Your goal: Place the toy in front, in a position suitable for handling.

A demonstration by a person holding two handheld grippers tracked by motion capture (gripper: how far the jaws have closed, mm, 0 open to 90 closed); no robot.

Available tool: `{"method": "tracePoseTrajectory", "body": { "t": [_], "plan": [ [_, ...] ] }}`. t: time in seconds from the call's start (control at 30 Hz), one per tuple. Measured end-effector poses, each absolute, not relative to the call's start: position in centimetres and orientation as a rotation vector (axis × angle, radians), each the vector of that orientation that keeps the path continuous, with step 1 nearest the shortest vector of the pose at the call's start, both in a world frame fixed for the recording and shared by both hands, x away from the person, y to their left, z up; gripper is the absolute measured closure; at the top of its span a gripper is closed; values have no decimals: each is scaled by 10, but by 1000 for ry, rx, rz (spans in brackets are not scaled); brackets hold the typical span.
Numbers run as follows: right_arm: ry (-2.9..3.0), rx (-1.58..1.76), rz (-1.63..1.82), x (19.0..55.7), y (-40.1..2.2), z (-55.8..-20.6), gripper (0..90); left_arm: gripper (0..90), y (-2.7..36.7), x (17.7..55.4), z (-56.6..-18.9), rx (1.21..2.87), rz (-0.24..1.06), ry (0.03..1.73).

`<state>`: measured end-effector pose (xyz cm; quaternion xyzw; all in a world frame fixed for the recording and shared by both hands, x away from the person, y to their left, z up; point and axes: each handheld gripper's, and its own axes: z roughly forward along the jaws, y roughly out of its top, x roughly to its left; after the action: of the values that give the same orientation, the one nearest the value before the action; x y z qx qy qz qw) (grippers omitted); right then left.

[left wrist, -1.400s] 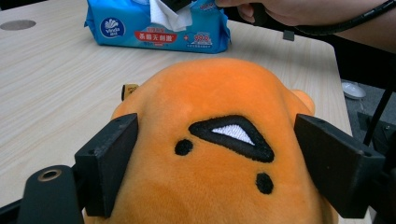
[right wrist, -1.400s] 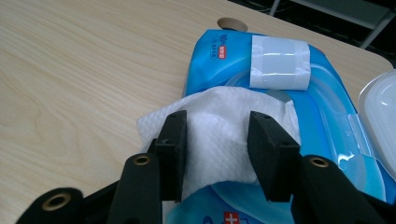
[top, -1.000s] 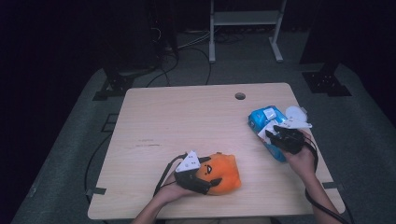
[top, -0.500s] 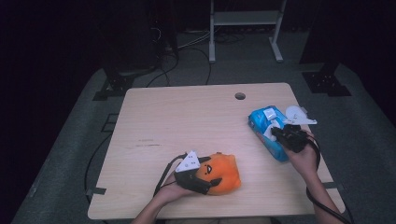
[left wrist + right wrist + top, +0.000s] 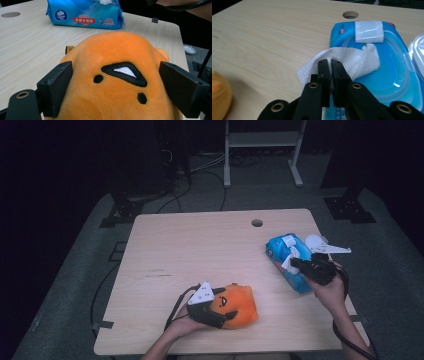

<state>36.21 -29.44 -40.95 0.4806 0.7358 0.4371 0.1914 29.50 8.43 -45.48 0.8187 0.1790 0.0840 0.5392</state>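
Note:
An orange plush toy point(image 5: 237, 302) with a stitched black face lies at the table's front middle. My left gripper point(image 5: 222, 309) has its black jaws pressed against the toy's two sides point(image 5: 117, 65). At the right edge lies a blue wet-wipe pack point(image 5: 280, 251) with its lid flap turned up. A white wipe point(image 5: 357, 58) sticks out of the pack's opening. My right gripper point(image 5: 330, 65) is shut on the near edge of that wipe, just above the pack point(image 5: 387, 77). In the high view, the right gripper point(image 5: 296, 265) sits over the pack's near end.
The wooden table point(image 5: 200, 245) has a round cable hole point(image 5: 257, 223) near its far edge. The pack point(image 5: 85, 15) lies beyond the toy in the left gripper view. A white metal stand point(image 5: 260, 140), cables and dark equipment bases are on the floor behind.
The right gripper has shifted slightly toward the pack's near end and its jaws have closed on the white wipe. The left gripper and the toy have stayed put.

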Motion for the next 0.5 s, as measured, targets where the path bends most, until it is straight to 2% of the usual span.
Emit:
{"method": "tracePoseTrajectory", "body": {
  "t": [0.4, 0.5],
  "plan": [
    [2143, 1203, 1320, 325, -281, -388, 854, 133, 84, 295, -455, 1950, 205, 424],
    [2209, 1119, 1331, 305, -269, -385, 853, 132, 84, 295, -455, 1948, 205, 423]
  ]
}}
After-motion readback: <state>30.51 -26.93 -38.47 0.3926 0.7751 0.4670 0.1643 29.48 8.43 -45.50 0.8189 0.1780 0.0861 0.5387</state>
